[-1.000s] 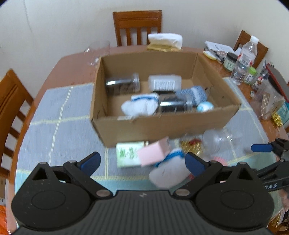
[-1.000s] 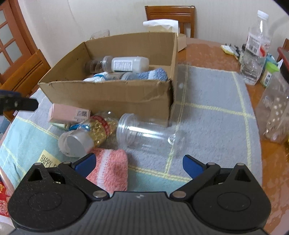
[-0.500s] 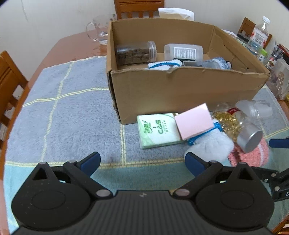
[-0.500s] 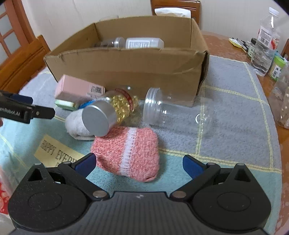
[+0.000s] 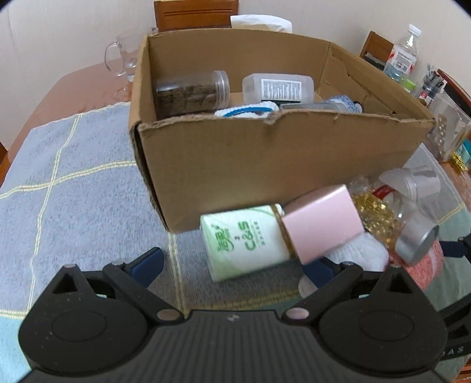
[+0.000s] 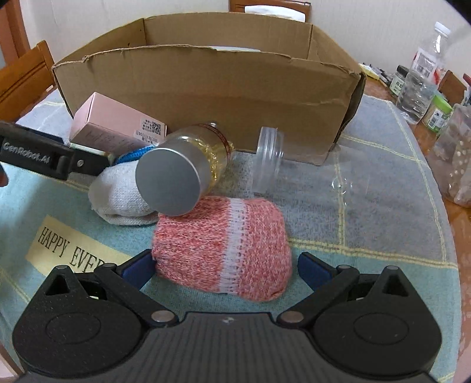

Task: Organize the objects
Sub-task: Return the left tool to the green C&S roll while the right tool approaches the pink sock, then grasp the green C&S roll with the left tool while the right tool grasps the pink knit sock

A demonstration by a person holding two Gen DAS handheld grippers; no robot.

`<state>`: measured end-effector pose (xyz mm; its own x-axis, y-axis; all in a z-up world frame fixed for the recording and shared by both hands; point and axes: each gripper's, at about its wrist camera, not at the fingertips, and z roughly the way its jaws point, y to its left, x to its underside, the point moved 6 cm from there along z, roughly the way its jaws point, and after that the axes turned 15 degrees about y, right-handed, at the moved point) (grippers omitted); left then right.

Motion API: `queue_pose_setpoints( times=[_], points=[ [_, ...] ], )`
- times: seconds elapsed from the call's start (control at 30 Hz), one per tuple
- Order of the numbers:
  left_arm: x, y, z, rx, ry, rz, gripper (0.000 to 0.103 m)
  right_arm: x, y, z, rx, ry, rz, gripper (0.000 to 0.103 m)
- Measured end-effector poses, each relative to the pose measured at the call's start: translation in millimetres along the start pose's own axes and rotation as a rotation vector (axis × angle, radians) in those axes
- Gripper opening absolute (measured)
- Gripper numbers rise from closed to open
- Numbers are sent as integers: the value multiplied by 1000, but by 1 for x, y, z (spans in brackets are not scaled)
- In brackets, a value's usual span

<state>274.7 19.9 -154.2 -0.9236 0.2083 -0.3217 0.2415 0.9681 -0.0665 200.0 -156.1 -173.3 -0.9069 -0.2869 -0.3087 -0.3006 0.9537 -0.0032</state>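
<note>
An open cardboard box (image 5: 265, 165) (image 6: 206, 88) holding jars, a bottle and socks stands on the checked cloth. In front of it lies a pile: a green tissue pack (image 5: 247, 244), a pink carton (image 5: 321, 221) (image 6: 109, 123), a white sock (image 6: 117, 191), a jar of gold capsules (image 6: 182, 165) and a clear empty jar (image 6: 268, 159). My left gripper (image 5: 232, 268) is open, with the tissue pack lying between its fingers. Low over the cloth, my right gripper (image 6: 225, 269) is open too, its fingers on either side of a rolled pink sock (image 6: 220, 250).
A water bottle (image 6: 421, 76), small jars and a clear plastic container (image 6: 456, 165) crowd the table's right edge. A glass mug (image 5: 123, 59) and a tissue box (image 5: 262, 22) stand behind the cardboard box. Wooden chairs surround the table.
Both grippers have dropped lower and closed in on the pile. The left one now straddles the tissue pack, the right one straddles the pink sock. Both stay open.
</note>
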Motion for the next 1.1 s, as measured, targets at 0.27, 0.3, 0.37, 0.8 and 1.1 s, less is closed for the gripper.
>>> queue_pose_setpoints(
  times=[0.27,0.3,0.37,0.8,1.1],
  points=[
    [6,17,2,-22,15,-6,100,-3,1,0,11,-2,30,103],
    [7,21,1,-29,16,-11,100,-3,2,1,12,-3,30,103],
    [11,31,-2,-44,23,-23,100,-3,2,1,12,-2,29,103],
    [11,39,3,-76,34,-60,100,-7,4,3,19,-3,44,103],
    [19,56,0,-144,42,-40,100,-5,-10,3,25,5,67,103]
  ],
)
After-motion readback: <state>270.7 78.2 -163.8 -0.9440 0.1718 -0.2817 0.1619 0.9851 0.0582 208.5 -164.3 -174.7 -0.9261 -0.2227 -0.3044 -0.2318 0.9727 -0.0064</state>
